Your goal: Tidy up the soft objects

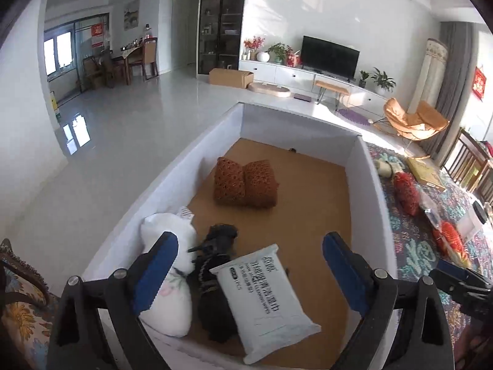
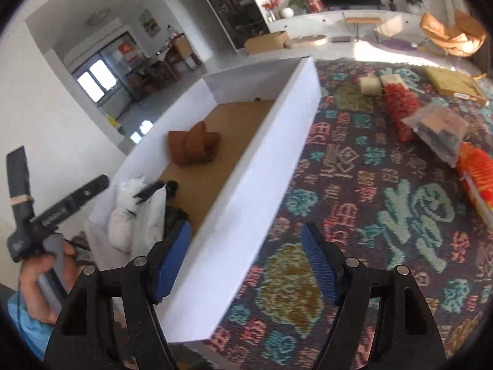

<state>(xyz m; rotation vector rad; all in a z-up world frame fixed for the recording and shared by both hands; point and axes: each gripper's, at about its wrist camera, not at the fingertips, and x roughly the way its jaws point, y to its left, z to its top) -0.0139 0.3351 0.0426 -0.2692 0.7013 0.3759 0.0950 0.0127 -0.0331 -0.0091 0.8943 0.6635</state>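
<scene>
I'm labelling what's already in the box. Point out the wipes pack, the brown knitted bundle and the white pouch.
wipes pack (image 1: 265,296), left wrist view, printed face
brown knitted bundle (image 1: 245,182), left wrist view, top
white pouch (image 1: 168,302), left wrist view, side

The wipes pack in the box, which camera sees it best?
The left wrist view. There the wipes pack lies in full sight on the floor of the box, between that gripper's open jaws, printing showing. The right wrist view shows none of it: the box's near wall hides that corner.
</scene>
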